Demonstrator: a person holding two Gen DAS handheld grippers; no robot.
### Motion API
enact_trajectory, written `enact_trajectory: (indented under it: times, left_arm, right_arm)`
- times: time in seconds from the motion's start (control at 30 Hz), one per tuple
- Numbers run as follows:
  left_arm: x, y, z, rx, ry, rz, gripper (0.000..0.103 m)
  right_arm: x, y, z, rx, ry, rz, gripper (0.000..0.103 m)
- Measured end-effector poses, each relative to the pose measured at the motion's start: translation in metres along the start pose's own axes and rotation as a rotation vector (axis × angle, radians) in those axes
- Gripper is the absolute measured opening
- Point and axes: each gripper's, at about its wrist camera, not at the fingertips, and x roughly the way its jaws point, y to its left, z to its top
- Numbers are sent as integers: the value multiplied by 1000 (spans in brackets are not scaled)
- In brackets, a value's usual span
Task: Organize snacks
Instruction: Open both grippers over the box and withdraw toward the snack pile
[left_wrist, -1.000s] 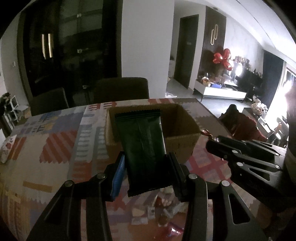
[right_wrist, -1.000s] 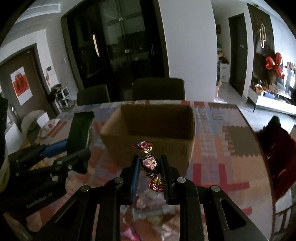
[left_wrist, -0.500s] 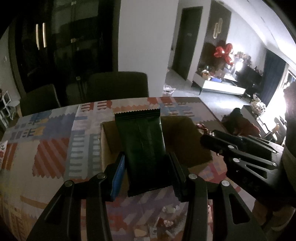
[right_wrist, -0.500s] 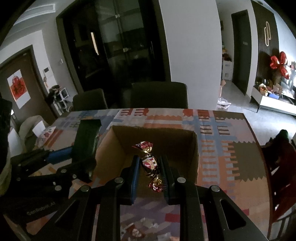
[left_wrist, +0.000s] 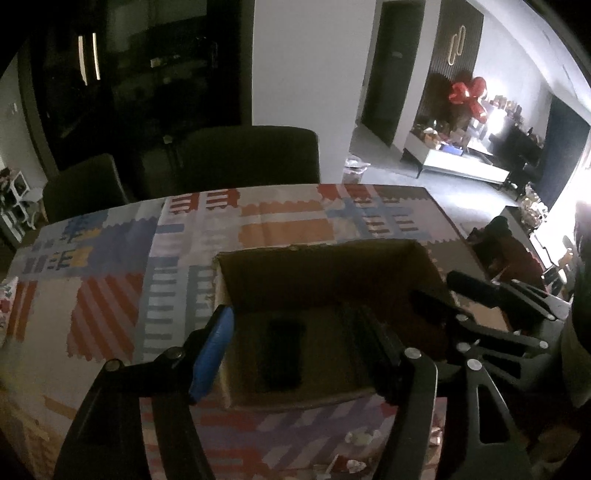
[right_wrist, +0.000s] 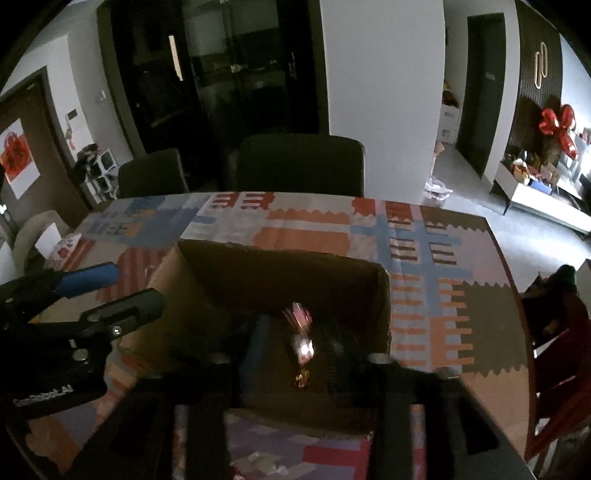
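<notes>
Both pairs of tongs have come forward over the cardboard box (left_wrist: 325, 317) since a moment ago and have just been opening: the dark snack packet (left_wrist: 282, 354) that stood clamped in the left tongs (left_wrist: 291, 347) now lies flat on the box floor, free of them, and the left tongs stand apart above it with nothing between. In the right wrist view the wrapped candy (right_wrist: 303, 345) shows as a blur between the spread fingers of the right tongs (right_wrist: 299, 354), which no longer seem to press it; I judge it to be dropping into the box, though the blur keeps me from being sure it has left the pads. The box sits on the patterned tabletop (left_wrist: 110, 288), its far wall toward twelve o'clock in both views. So the step in hand is the release of two snacks into the box. A few small wrapped pieces (left_wrist: 354, 439) lie on the tabletop at about six o'clock of the box, nearest the person; the next move looks to call for drawing both tongs back and up clear of the near wall, then swinging down toward those, keeping the two tongs from knocking together.
</notes>
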Motion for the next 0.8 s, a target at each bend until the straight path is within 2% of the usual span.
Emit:
enact_trajectory:
  times: [0.1,0.3,0.47,0.8]
  left_arm:
    - [-5,1,-7,-2,-7,22,73]
    - [-28,-1,-24,6,-48,25,74]
    - [-55,-5,-43,23,-99,40,77]
    - [-93,-21,-87,46,-142,11,78]
  right_arm:
    - [-2,-1,-4,10,11,13,46]
    - [-15,7,-21,-2,21,41,47]
    - [-40,15,-36,-21,-8,40,47]
    - [-79,25,-80,-40,-21,52,47]
